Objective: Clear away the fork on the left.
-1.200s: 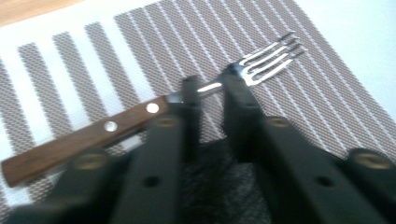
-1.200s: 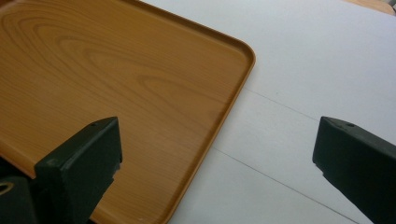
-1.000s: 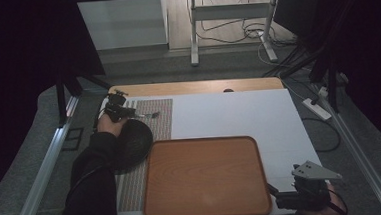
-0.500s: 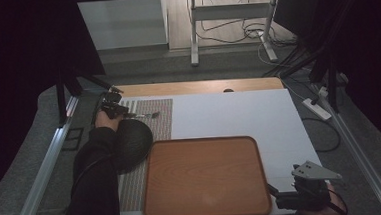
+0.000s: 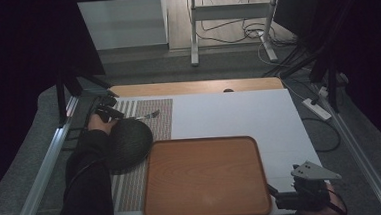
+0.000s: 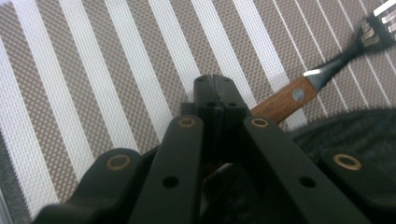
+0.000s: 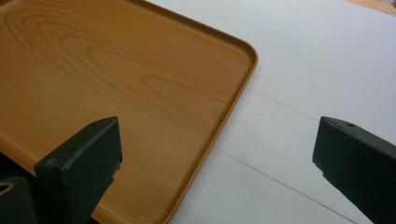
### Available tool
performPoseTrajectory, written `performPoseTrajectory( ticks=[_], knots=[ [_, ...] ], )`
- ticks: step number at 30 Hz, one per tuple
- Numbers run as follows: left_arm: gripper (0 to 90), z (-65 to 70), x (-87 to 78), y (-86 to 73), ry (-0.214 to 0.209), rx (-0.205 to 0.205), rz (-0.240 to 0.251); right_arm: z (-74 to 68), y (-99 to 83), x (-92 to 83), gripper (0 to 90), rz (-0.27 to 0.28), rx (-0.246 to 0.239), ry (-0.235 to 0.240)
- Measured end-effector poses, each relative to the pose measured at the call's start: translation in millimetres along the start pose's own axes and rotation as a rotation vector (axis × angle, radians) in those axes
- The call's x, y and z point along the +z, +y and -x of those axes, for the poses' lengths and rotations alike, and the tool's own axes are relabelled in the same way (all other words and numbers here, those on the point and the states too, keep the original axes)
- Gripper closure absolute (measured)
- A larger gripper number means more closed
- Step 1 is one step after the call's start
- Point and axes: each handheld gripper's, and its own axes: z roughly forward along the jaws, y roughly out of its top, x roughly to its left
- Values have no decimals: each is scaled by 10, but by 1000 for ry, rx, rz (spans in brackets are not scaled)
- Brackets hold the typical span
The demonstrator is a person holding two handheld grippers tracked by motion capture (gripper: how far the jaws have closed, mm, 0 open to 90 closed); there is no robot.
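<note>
The white table [image 5: 229,117] is taking up most of the high view, running from a wooden strip at its far edge down to the person's side. On its near middle a wooden tray [image 5: 205,179] is lying flat, bare inside, with a raised rim and rounded corners; in the right gripper view its corner [image 7: 140,93] is curving just ahead of the jaws. Along the table's left side a striped placemat [image 5: 151,120] is lying, brown weave crossed by white bands, and the tray's left edge is overlapping it. A dark round bowl-like thing [image 5: 128,144] is sitting on the placemat, just beside the tray's far left corner; what it is made of is too dark to tell.

The person's left sleeve [image 5: 86,189] is reaching forward along the placemat's left edge, and the left gripper [image 5: 103,112] is sitting at the far left corner of the mat, next to the dark round thing. In the left gripper view its 2 black jaws are pressing together tip to tip, clenched with nothing between them, the left gripper [image 6: 215,84] pointing down at the stripes.

The right gripper [image 5: 284,198] is hovering at the table's near right corner, just beside the tray's near right corner, its jaws standing wide apart and released over tray edge and white tabletop.

The fork [image 6: 322,74], with a wooden handle, 1 rivet and steel tines, is lying on the placemat just past the clenched jaw tips, its handle end slipping under the dark round thing's edge. In the high view the fork [image 5: 146,115] is lying on the mat's far part.
</note>
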Motion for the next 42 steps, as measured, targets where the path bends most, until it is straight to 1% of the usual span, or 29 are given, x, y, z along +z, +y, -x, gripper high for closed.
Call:
performPoseTrajectory(
  ticks=[2,4,7,9,10,11,12,14,15,16,18,20,21,24,25,27,29,32,33,34,37,39,40,41,42],
  knots=[
    [889,3,-12,-9,-14,17,-18,-1,1,2,19,-2,-2,0],
    [889,15,-18,-15,-26,32,-25,-1,2,2,20,-3,-1,1],
    [889,28,-22,-7,-14,41,-33,-1,2,3,19,-4,-1,0],
    [889,34,-24,7,-9,59,-43,-1,2,3,20,-3,-1,0],
    [889,37,-27,13,-7,55,-37,0,2,2,20,-3,-1,0],
    [868,35,-41,22,0,53,-21,3,2,4,20,-3,1,1],
    [868,36,-58,32,2,43,6,3,2,4,20,-3,1,1],
    [698,33,-88,63,-24,33,42,4,2,5,20,-3,1,2],
    [698,40,-98,84,-30,33,45,4,2,5,20,-3,1,2],
    [655,57,-101,105,-36,33,55,4,2,5,20,-3,1,2],
    [511,92,-98,149,-62,37,67,2,2,5,20,-4,0,3],
    [379,136,-69,194,-91,41,63,4,1,3,19,-2,0,3],
    [322,162,-51,214,-96,46,59,4,1,3,20,-2,1,2],
    [203,238,24,258,-103,61,36,2,1,2,20,-2,0,3],
    [200,258,50,266,-105,69,27,2,1,2,19,-2,0,3],
    [168,291,104,280,-90,84,1,3,1,2,20,-2,0,2],
    [155,303,143,286,-91,103,-23,5,0,2,20,1,2,3],
    [154,309,175,290,-79,107,-39,4,-1,2,20,2,1,4],
    [165,310,180,291,-60,118,-50,4,-1,2,20,1,1,4],
    [184,310,178,292,-47,117,-49,4,-1,1,20,0,0,3],
    [249,281,157,286,-50,124,-48,5,-1,1,20,2,1,4],
    [355,257,134,266,-32,136,-44,3,-2,1,20,1,1,4],
    [442,247,128,254,-22,139,-38,2,-2,0,20,0,-1,3],
    [442,235,123,246,-21,134,-35,2,-2,0,20,0,-1,3],
    [460,221,117,237,-22,135,-30,2,-2,-1,20,-1,0,3]
  ],
)
